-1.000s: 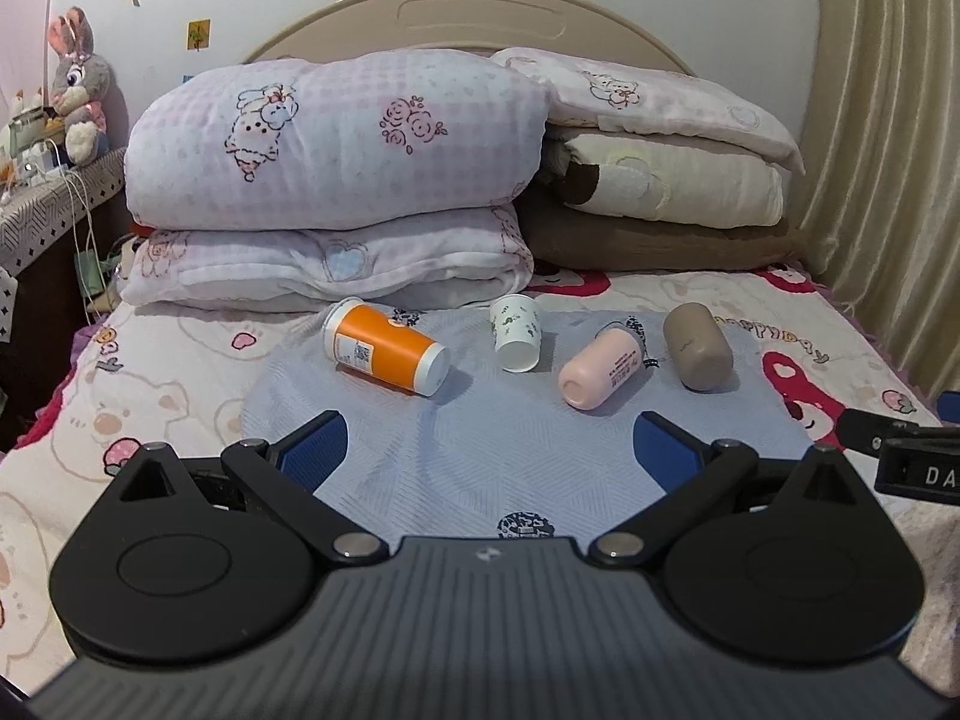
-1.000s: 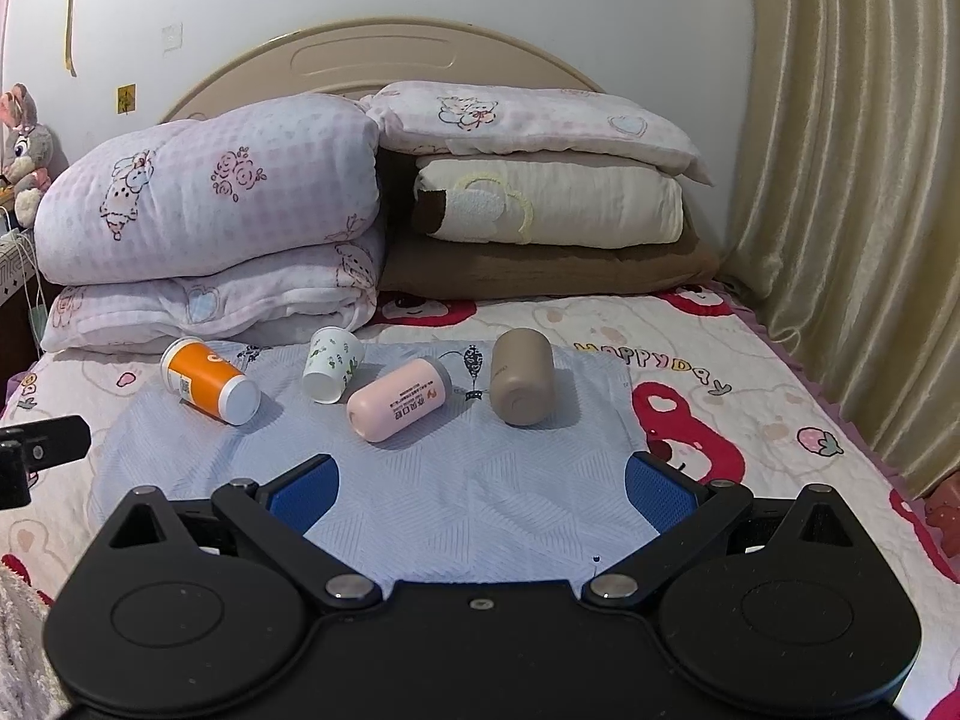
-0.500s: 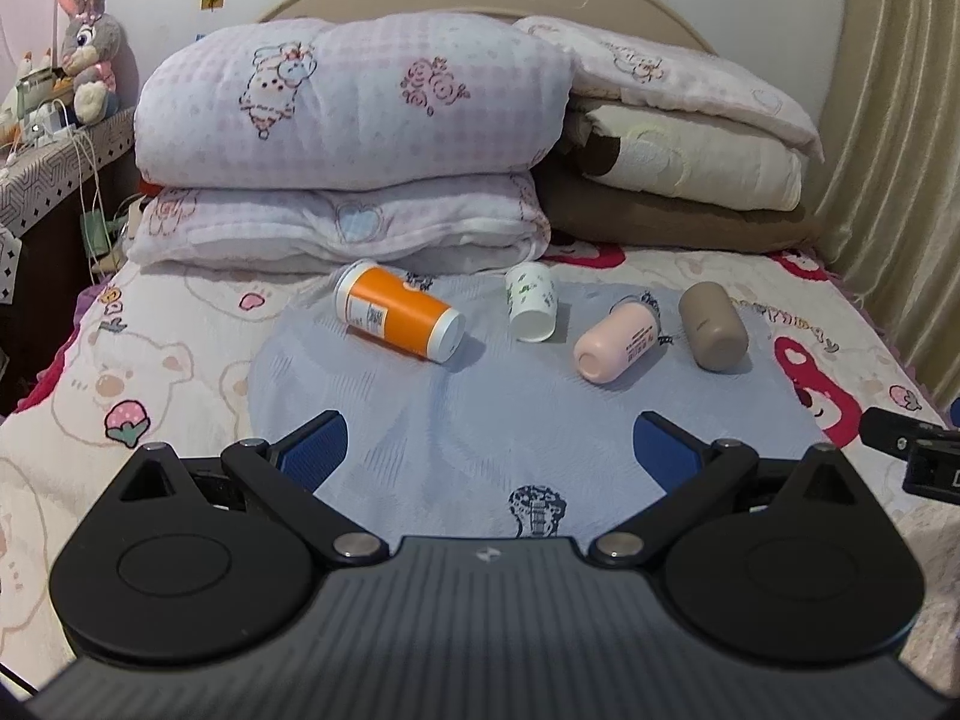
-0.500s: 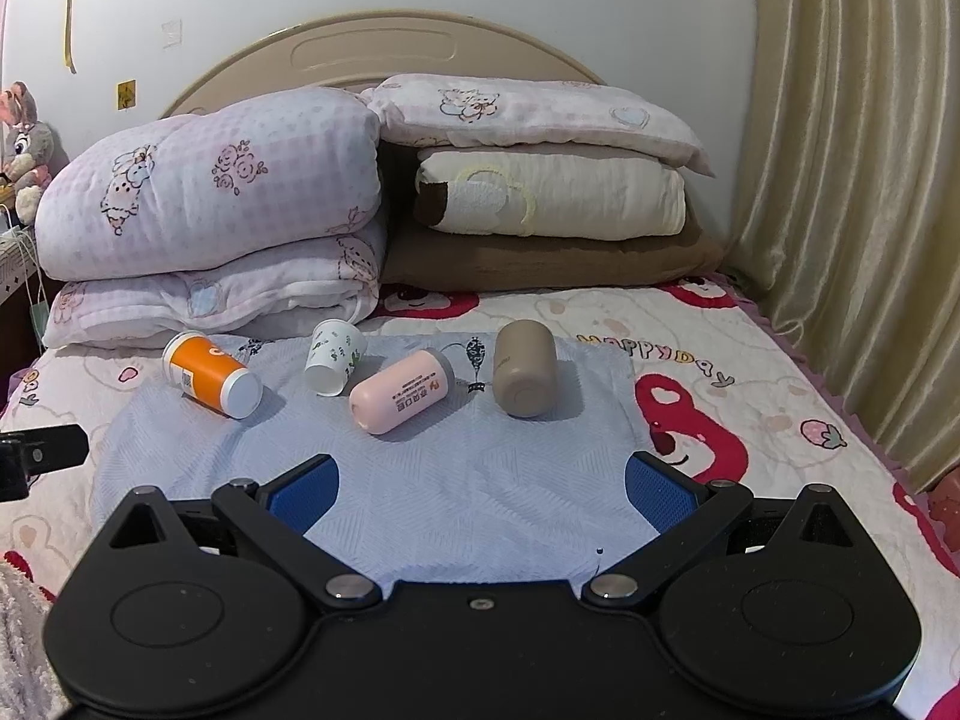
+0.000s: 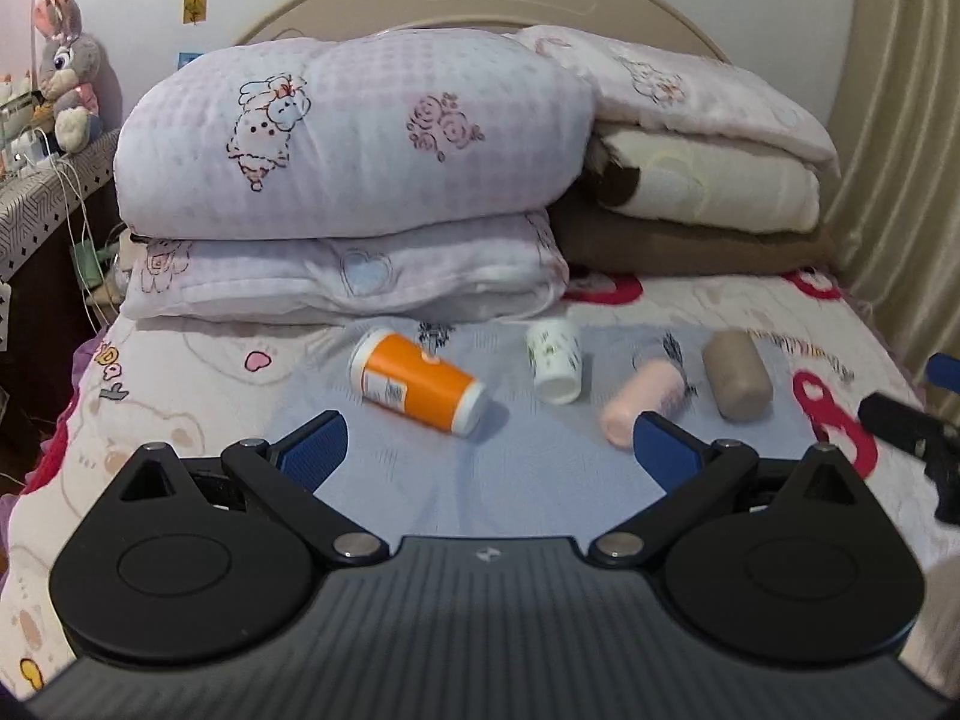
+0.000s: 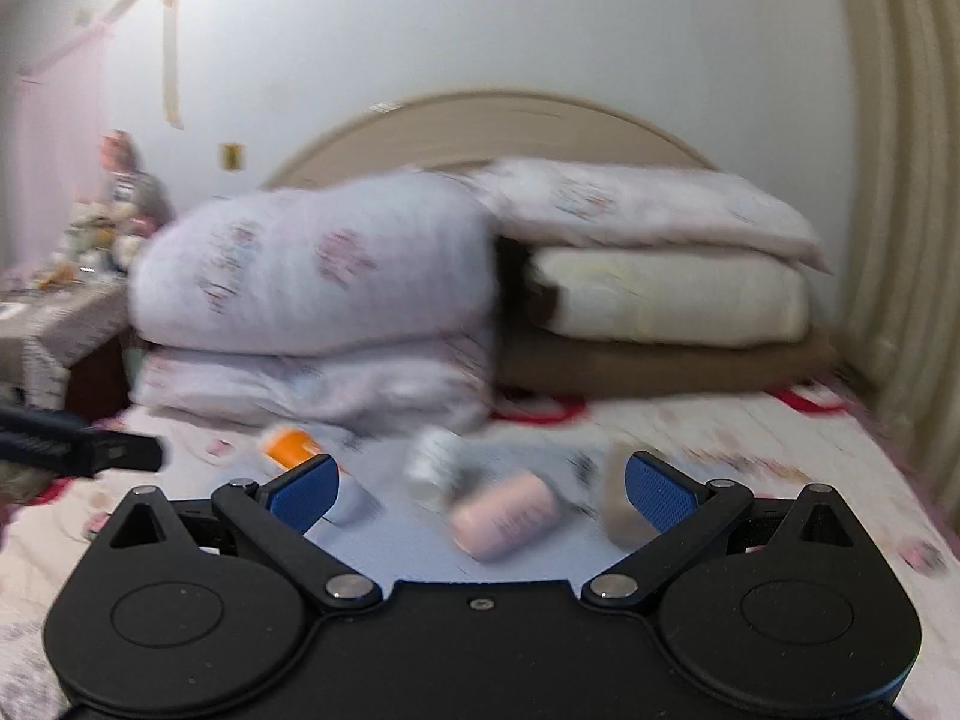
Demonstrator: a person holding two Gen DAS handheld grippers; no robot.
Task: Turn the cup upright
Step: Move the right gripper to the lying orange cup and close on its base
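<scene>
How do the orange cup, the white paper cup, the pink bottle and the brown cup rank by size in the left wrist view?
1. orange cup, clearly largest
2. pink bottle and brown cup, too alike to rank
3. white paper cup, smallest

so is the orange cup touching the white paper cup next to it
Apart. The left wrist view shows bare blue cloth between the orange cup and the white paper cup.

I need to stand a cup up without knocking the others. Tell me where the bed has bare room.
Free: the blue cloth in front of the row. Crowded: the row itself, orange cup, white paper cup, pink bottle, taupe cup.
</scene>
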